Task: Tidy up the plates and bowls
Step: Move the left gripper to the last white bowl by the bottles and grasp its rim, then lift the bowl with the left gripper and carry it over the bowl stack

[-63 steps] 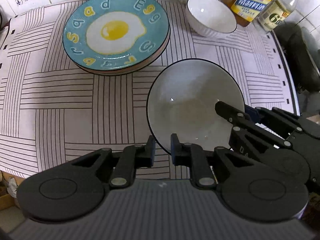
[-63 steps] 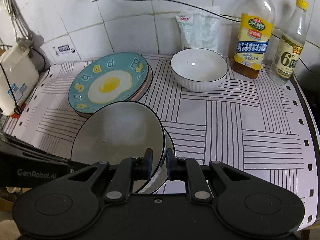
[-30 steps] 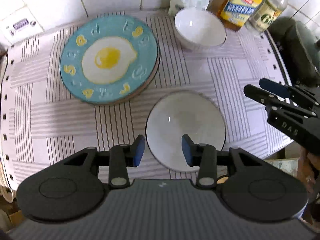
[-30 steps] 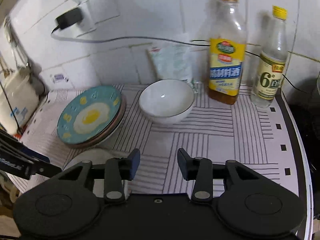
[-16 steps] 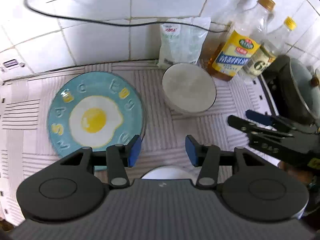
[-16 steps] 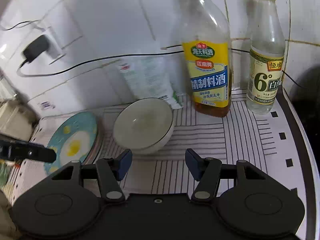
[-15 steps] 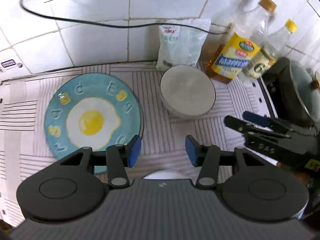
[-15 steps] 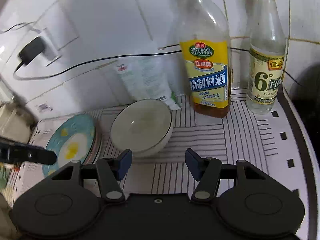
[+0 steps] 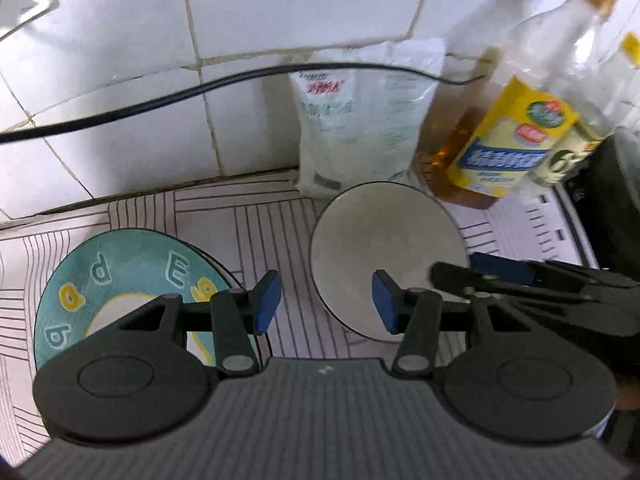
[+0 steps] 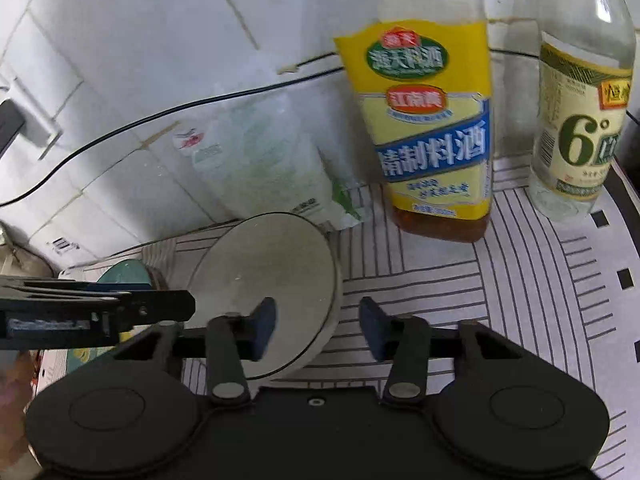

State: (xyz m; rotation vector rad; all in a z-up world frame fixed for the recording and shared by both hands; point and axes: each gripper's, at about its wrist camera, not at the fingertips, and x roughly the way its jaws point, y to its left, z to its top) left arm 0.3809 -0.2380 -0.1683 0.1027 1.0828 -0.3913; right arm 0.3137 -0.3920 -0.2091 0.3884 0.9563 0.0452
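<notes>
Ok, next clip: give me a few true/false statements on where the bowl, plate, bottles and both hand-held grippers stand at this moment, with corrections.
1. The white bowl sits on the striped mat. True.
2. The left hand-held gripper is clamped on the bowl's rim. False: its jaws stand apart with nothing pinched.
3. The egg-print plate lies left of the bowl in the left wrist view. True.
4. The yellow-labelled bottle lies on its side. False: it stands upright by the tiled wall.
5. The right hand-held gripper carries a bowl. False: its jaws straddle the bowl's near rim without pressing on it.
</notes>
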